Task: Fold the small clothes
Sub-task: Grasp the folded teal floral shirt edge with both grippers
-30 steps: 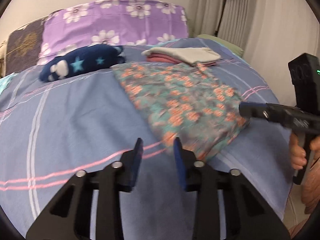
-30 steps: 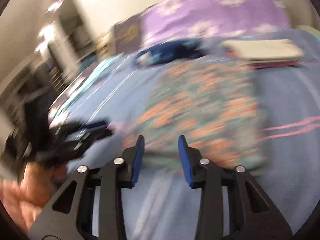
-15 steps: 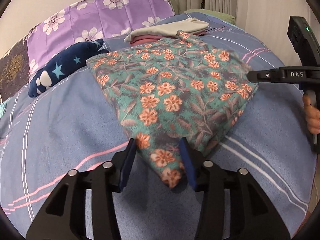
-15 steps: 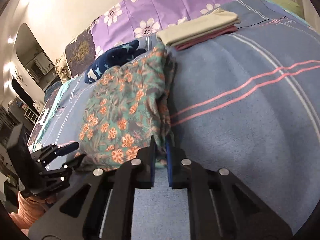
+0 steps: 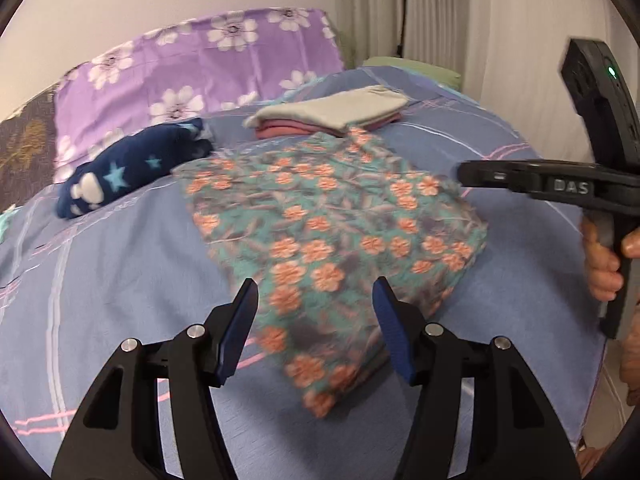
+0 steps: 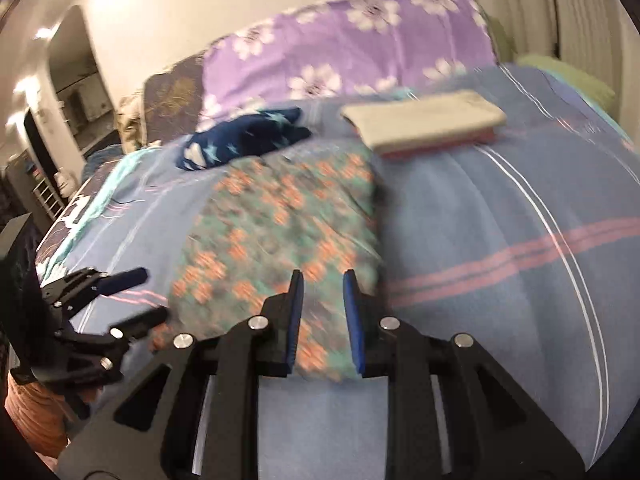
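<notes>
A folded teal garment with orange flowers (image 5: pixel 332 232) lies flat on the blue bed sheet (image 5: pixel 120 272); it also shows in the right wrist view (image 6: pixel 280 224). My left gripper (image 5: pixel 316 320) is open and empty, just above the garment's near corner. My right gripper (image 6: pixel 320 312) is open with a narrow gap and empty, above the garment's near edge. The right gripper shows from the side in the left wrist view (image 5: pixel 520 180), and the left gripper in the right wrist view (image 6: pixel 132 296).
A stack of folded beige and pink clothes (image 5: pixel 332 116) lies behind the garment. A navy star-patterned garment (image 5: pixel 132 176) lies rumpled at the back left. A purple floral pillow (image 5: pixel 200 72) stands at the bed's head. Curtains (image 5: pixel 460 20) hang at the right.
My right gripper has let go of the garment's edge, opened and drawn back. My left gripper has opened wider and pulled back from the corner. The garment lies flat.
</notes>
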The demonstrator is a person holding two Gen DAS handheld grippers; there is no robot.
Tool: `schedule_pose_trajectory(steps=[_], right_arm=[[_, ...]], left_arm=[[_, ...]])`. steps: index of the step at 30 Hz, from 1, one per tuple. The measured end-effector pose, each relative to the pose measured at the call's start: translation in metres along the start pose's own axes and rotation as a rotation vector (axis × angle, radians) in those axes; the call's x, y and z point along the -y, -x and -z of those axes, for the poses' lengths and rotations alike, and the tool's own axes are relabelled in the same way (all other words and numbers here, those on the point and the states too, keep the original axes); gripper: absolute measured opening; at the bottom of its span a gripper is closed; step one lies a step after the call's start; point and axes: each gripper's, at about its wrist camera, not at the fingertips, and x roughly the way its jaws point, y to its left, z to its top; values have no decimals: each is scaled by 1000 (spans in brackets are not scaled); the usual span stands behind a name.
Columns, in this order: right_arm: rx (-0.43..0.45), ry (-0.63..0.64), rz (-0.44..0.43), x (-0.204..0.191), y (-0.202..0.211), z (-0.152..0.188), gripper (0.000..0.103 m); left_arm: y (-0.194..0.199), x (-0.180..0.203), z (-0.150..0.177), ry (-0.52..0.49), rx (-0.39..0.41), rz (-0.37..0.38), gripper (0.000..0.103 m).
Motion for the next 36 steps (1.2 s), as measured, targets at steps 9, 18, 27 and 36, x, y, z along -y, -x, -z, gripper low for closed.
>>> schedule_pose_trajectory(steps=[9,18,27,36], right_arm=[[-163,1,98,14,-53,24,21],[-141,-14,91,8,-30,25,22],[-66,9,55,21,-26,-49,62],[-204,-90,91,69,-97,-53,65]], left_arm=[[-34,12,21,-56,-124,20,68],[-5,7,14,-30,-61,61,69],[-19,-49,-40,100,-3,-81,79],[-86,-92,-8,245,-156,-37,95]])
